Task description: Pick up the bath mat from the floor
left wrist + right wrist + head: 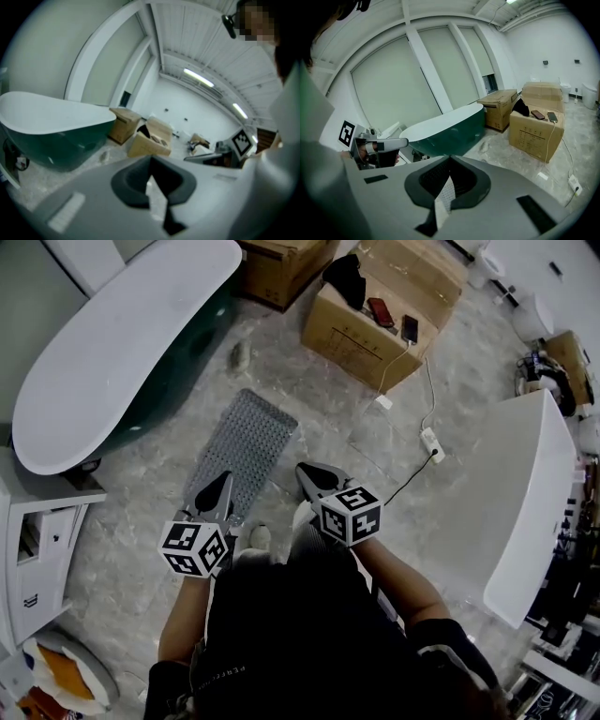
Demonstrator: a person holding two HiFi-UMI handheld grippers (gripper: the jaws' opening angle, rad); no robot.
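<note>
Grey, studded and flat, the bath mat (246, 448) lies on the marble floor (141, 521) between the bathtub (122, 343) and the cardboard box (375, 334), not yet lifted. We find the left gripper (221, 480) above the mat's near end and the right gripper (306, 469) just off its near right corner. Both have their jaws closed together and hold nothing. We judge three risks. Closed jaws cannot take an edge and would only push or ruck the mat. A thin edge lying flush with the stone may slip out of a shallow bite. The person's shoe (259, 537) stands close to the near end and, if it treads there, could pin the mat against the lift.
</note>
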